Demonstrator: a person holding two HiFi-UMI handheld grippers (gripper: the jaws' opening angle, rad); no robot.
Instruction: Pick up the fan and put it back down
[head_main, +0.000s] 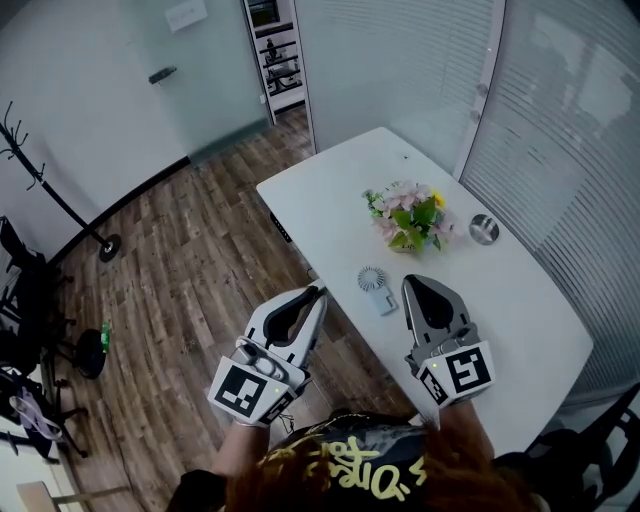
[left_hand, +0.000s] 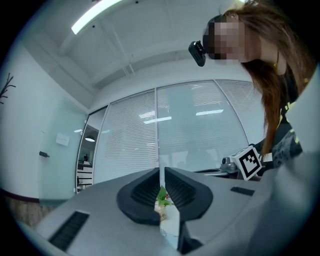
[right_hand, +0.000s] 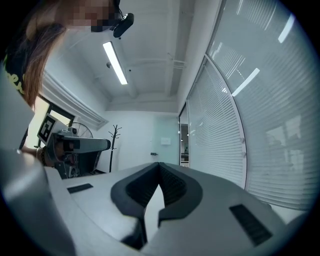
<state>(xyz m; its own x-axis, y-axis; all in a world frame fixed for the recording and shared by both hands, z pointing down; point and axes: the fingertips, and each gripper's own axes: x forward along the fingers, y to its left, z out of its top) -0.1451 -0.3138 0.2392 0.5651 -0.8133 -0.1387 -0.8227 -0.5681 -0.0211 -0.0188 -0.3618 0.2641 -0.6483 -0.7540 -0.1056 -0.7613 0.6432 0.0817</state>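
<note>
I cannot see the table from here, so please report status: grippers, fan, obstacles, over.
Left gripper barely open, empty; right gripper shut, empty. Fan flat on table, untouched, between both. Flowers behind fan, path free.

Head view: high above the person, looking steeply down on the white tabletop (head_main: 520, 310), with the flowers (head_main: 408, 218) mid-frame.
Left gripper view: low and near-level along the left tongs (left_hand: 161, 172), with the flowers close ahead.
Right gripper view: low along the right tongs (right_hand: 159, 165), facing the glass door (right_hand: 165, 140) beyond the flowers.
Shared: the flowers appear in the head and left gripper views; each tongs' camera catches the other tongs.
</note>
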